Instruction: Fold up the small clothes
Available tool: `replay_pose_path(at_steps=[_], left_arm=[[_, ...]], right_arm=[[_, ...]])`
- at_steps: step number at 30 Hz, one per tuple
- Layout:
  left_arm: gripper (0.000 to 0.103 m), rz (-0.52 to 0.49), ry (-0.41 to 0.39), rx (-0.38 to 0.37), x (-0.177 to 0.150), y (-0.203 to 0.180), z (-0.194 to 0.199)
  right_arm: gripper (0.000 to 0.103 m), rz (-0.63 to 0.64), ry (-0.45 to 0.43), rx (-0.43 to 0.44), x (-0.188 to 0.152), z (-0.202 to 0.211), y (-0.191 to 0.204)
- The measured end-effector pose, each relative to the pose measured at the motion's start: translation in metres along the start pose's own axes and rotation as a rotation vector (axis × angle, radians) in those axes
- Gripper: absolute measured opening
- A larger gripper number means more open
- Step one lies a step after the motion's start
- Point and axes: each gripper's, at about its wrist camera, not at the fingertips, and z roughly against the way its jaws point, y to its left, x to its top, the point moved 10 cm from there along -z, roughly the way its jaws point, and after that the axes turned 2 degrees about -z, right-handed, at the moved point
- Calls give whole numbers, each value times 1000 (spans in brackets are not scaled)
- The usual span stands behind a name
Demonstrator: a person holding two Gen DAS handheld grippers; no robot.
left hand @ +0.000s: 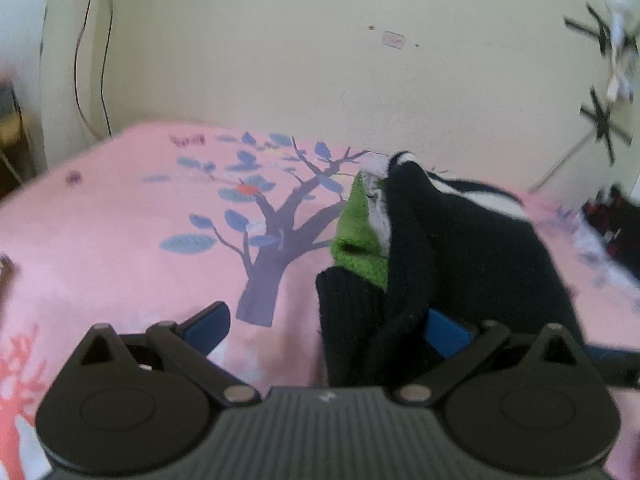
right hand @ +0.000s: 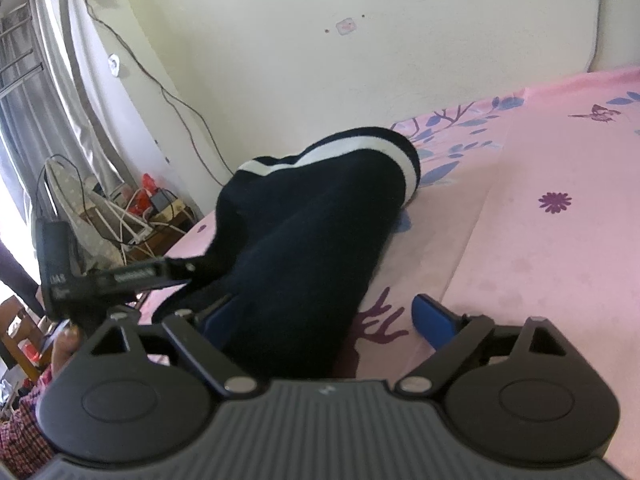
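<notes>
Pink bed sheet (left hand: 120,240) lies under everything. Your dark striped garment (right hand: 304,232) sits bunched at twelve o'clock, not folded yet, so smoothing and folding are left. Your right gripper (right hand: 320,316) and left gripper (left hand: 326,326) are both spread wide, pinching nothing

Matt knitted dark garment (right hand: 312,248) on smooth printed cotton sheet (right hand: 540,264)

Cream wall (right hand: 360,80), pink floral bedsheet (right hand: 560,260), grey curtain (right hand: 60,80), trailing cables (right hand: 176,100)
</notes>
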Motion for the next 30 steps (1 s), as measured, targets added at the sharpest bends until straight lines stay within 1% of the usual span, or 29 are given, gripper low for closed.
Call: replay_pose_path(at_steps=[1, 3, 5, 8, 9, 13, 15, 19, 22, 23, 26, 30], left_arm=[[103, 9, 3, -17, 3, 3, 1], [103, -3, 5, -31, 9, 5, 4], [103, -30, 10, -50, 15, 2, 6], [103, -74, 24, -56, 21, -2, 6], [103, -71, 32, -65, 22, -2, 6], [103, 13, 34, -169, 28, -1, 12], [103, 37, 49, -183, 27, 1, 10], [103, 59, 142, -196, 12, 1, -10], [103, 84, 190, -238, 0, -2, -20], [103, 76, 178, -233, 0, -4, -20], [103, 45, 170, -215, -2, -8, -20], [102, 31, 147, -213, 0, -12, -24]], right_arm=[[85, -5, 0, -1, 0, 0, -1], [81, -17, -3, -10, 1, 0, -3], [76, -23, -6, -24, 2, 0, -5], [72, -34, 1, -43, 3, -2, -7], [72, -46, 4, -41, 4, -2, -7], [72, -106, 16, -5, 9, -6, -6], [72, -112, 27, -8, 14, -11, -6], [72, -100, 55, -8, 23, -27, -1], [72, -114, 77, 10, 27, -41, 1], [74, -129, 88, 21, 27, -46, 1], [77, -188, 102, 58, 32, -65, 0], [81, -208, 115, 60, 42, -90, 7]])
